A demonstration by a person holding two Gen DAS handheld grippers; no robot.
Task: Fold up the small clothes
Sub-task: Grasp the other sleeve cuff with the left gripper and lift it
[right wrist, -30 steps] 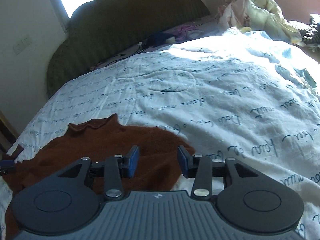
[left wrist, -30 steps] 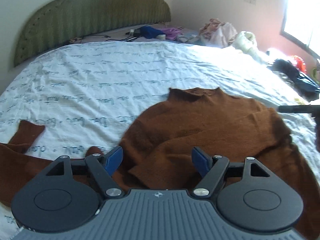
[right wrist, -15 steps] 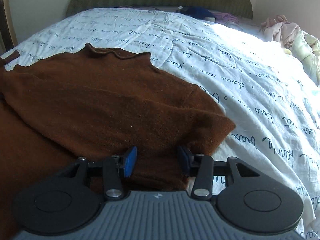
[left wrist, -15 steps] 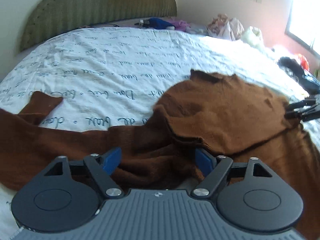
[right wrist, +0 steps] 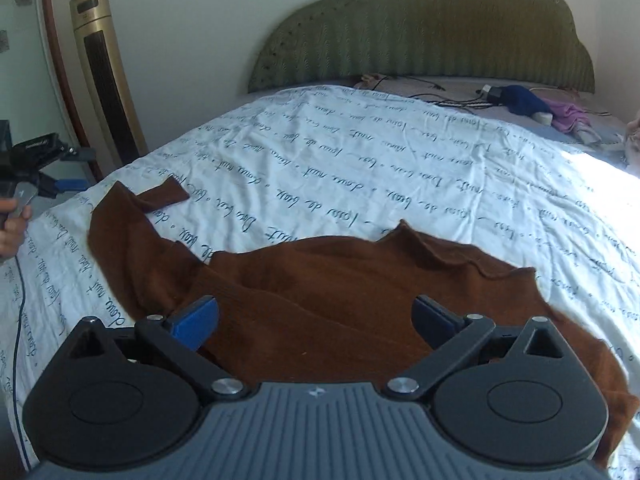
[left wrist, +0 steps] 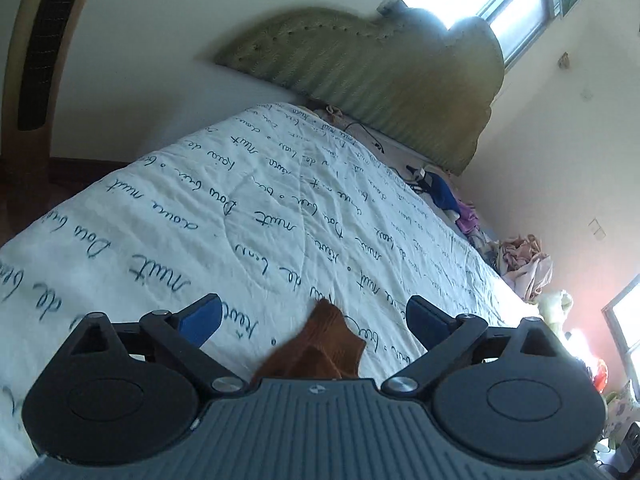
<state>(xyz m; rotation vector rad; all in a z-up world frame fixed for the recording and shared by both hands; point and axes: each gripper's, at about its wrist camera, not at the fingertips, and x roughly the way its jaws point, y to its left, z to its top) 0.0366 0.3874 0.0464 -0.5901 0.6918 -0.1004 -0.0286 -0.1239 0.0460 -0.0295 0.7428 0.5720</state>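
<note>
A brown knit sweater (right wrist: pixel 340 280) lies on the white quilt with script print (right wrist: pixel 360 168). Its collar points toward the headboard and its left sleeve (right wrist: pixel 132 216) stretches out to the left with the cuff folded over. My right gripper (right wrist: pixel 314 318) is open and empty, just above the sweater's body. My left gripper (left wrist: pixel 314 316) is open and empty, tilted, above the sleeve's cuff end (left wrist: pixel 320 348), which lies between its jaws without being gripped. The left gripper also shows at the left edge of the right wrist view (right wrist: pixel 60 184), beside the bed.
A green padded headboard (right wrist: pixel 420 28) stands at the far end. Cables, a blue item (right wrist: pixel 524 98) and purple cloth (right wrist: pixel 568 116) lie near it. A pile of clothes (left wrist: pixel 524 260) sits at the right side. A gold tower fan (right wrist: pixel 108 80) stands left of the bed.
My left gripper has swung left from the sweater's body to the sleeve cuff and tilted. My right gripper has opened wider and pulled back, and now faces the sweater's middle.
</note>
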